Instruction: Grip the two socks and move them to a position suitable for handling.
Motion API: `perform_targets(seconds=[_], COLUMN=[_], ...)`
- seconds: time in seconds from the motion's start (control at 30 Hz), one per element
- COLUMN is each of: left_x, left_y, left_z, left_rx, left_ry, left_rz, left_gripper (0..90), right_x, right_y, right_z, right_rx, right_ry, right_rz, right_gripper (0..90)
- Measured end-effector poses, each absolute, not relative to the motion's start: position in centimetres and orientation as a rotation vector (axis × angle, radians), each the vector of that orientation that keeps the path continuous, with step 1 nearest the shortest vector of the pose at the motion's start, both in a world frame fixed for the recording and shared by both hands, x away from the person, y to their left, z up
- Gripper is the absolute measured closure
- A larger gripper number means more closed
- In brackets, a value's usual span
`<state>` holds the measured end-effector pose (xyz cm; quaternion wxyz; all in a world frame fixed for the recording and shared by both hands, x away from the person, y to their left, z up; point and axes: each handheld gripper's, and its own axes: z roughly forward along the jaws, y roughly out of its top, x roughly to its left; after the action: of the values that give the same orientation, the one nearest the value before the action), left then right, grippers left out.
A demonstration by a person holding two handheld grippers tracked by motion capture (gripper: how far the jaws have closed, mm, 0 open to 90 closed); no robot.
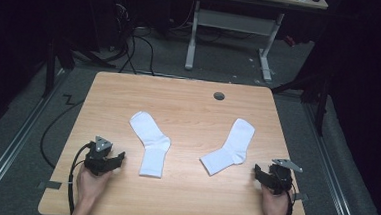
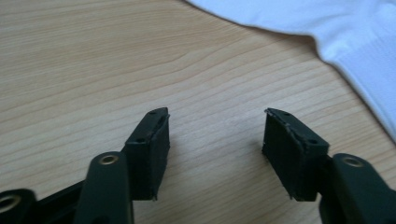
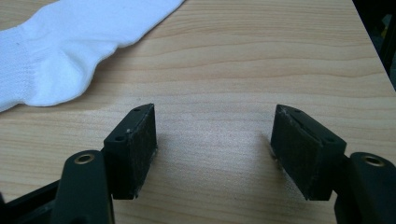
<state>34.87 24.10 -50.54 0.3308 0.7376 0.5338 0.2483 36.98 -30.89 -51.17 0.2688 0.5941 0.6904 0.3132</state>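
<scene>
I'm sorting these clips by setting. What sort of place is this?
Probably a lab or workshop, not a home. A bare wooden table with a cable port stands on grey carpet, loose cables run over the floor behind it, and a white-framed desk stands beyond. Two white socks lie between the hand-held grippers.

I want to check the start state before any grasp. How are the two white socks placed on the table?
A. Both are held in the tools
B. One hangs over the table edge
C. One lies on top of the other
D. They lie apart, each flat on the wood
D: the left sock and the right sock lie flat with bare table between them, and both tools, left tool and right tool, are open and empty.
</scene>
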Motion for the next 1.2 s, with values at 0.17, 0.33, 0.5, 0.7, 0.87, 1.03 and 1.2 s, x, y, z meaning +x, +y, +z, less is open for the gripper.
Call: perform_targets(seconds=[0.17, 0.33, 0.5, 0.7, 0.87, 1.03, 1.2], left_x=[35.2, 35.6, 36.4, 37.5, 38.3, 39.1, 39.7], left_y=[23.2, 22.3, 21.5, 20.5, 20.0, 19.0, 17.8], left_z=[-49.8, -49.2, -48.5, -48.1, -47.8, -47.7, -48.0], left_rx=[1.924, 1.950, 1.952, 1.968, 1.968, 1.973, 2.012], left_ry=[1.353, 1.307, 1.269, 1.246, 1.233, 1.207, 1.195], left_rz=[0.631, 0.634, 0.600, 0.589, 0.575, 0.550, 0.542], left_gripper=[46.5, 49.0, 50.9, 53.3, 56.1, 55.9, 54.1], right_x=[37.0, 37.0, 37.0, 37.0, 37.0, 37.0, 37.0], right_y=[-30.9, -30.9, -30.9, -30.9, -30.9, -30.9, -30.9], right_z=[-51.2, -51.2, -51.2, -51.2, -51.2, -51.2, -51.2], right_rx=[1.601, 1.602, 1.603, 1.602, 1.601, 1.601, 1.601], right_ry=[1.862, 1.862, 1.863, 1.862, 1.862, 1.863, 1.861], right_rz=[0.844, 0.844, 0.842, 0.842, 0.842, 0.841, 0.842], right_gripper=[31.2, 31.2, 31.3, 31.3, 31.3, 31.4, 31.5])
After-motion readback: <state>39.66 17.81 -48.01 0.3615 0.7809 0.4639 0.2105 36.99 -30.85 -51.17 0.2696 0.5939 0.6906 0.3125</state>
